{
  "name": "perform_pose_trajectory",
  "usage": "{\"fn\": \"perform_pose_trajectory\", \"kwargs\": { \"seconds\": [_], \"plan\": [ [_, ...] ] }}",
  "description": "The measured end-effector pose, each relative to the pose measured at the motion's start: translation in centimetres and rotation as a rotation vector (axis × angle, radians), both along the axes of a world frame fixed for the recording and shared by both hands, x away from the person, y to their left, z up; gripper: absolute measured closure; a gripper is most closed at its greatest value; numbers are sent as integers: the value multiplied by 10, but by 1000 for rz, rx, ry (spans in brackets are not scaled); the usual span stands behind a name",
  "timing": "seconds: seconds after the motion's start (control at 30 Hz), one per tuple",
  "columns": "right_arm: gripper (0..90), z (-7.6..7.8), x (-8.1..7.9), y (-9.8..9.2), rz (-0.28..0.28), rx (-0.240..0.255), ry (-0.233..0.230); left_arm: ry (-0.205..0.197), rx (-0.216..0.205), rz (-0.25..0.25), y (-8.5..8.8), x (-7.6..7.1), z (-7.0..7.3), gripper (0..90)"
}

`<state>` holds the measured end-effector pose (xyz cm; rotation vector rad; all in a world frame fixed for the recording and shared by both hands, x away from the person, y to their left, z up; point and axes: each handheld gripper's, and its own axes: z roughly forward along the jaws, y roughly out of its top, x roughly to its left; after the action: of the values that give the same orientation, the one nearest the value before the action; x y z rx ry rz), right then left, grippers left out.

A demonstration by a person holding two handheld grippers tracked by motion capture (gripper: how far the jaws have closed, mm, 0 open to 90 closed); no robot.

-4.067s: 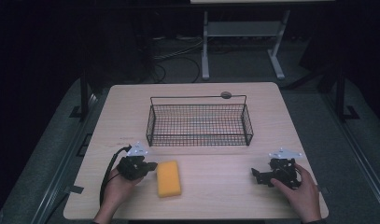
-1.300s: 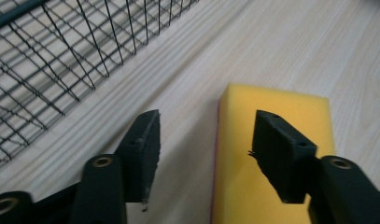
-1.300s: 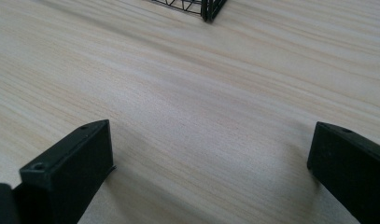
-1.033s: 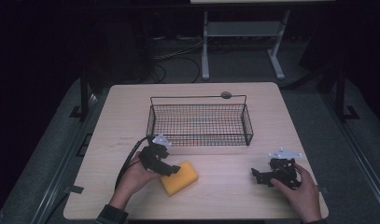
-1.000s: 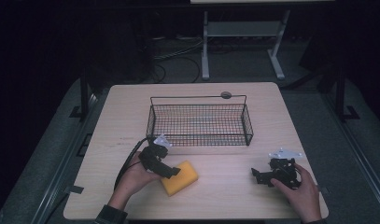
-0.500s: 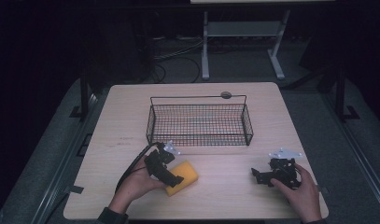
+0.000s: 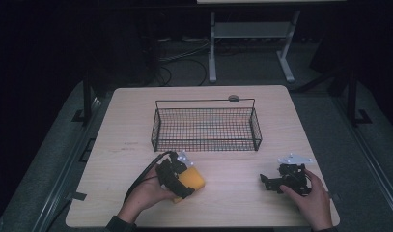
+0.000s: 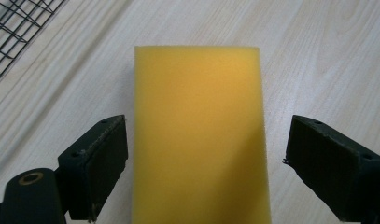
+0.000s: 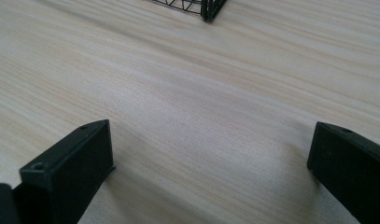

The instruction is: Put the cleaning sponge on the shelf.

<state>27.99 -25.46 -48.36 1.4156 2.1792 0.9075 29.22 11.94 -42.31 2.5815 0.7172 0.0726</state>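
At the bottom of the high view, a person's two hands rest on a pale wooden table (image 7: 121, 125), each holding a pair of black tongs. The left tongs (image 8: 204, 154) stand wide apart around a yellow sponge (image 8: 199, 135), one jaw on each long side; there is a sliver of table showing between the left jaw and the sponge and a wider strip on the right, so neither jaw touches it. In the high view the sponge (image 7: 193, 179) lies left of centre in the lower part of the frame, partly under the left tongs (image 7: 182, 175) and the hand behind them.

The sponge looks like plain foam: light, soft, easily squashed, with a matte surface that should not slip. Judged from its shape, the sensible hold is across the narrow width, near the middle of its length, where the jaws already sit, and a gentle squeeze ought to be enough. A hard one would only crush it.

At the lower right of the high view, the right tongs (image 7: 281, 182) lie low on the table, well apart from the sponge. Their own camera shows the right tongs (image 9: 211, 172) spread wide with nothing but wood grain between the jaws.

Farther back, at the centre of the high view, stands a black wire basket (image 7: 206, 144), long and shallow, with nothing visible inside it. Beyond its far rim, a small round fitting (image 7: 233, 98) sits in the tabletop.
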Motion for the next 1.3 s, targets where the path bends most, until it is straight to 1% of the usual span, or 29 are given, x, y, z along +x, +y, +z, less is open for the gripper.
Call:
{"fn": "perform_pose_trajectory", "kwargs": {
  "seconds": [0.03,0.07,0.1,0.13,0.27,0.4,0.5,0.57,0.67,0.87,1.13,1.3],
  "plan": [
    [0,0,0,0,0,0,0,-2,8,-11,0,0,0,121],
    [0,0,0,0,0,0,0,-3,7,-7,-1,0,-1,121],
    [0,0,0,0,0,0,0,-6,16,-14,-2,0,-2,121],
    [0,0,0,0,0,0,0,-8,17,-7,-3,0,-3,121],
    [0,0,0,0,0,0,0,-7,37,-12,-5,0,-8,121],
    [0,0,0,0,0,0,0,-3,46,-17,-6,0,-11,122],
    [0,0,0,0,0,0,0,-2,62,-24,-7,1,-13,123],
    [0,0,0,0,0,0,0,-6,76,-19,-7,2,-14,123],
    [0,0,0,0,0,0,0,-9,101,-21,-7,3,-17,126],
    [0,0,0,0,0,0,0,5,109,-20,-7,4,-22,128],
    [0,0,0,0,0,0,0,7,112,-18,-7,4,-22,140],
    [0,0,0,0,0,0,0,-1,109,-25,-7,4,-20,188]
  ]
}}
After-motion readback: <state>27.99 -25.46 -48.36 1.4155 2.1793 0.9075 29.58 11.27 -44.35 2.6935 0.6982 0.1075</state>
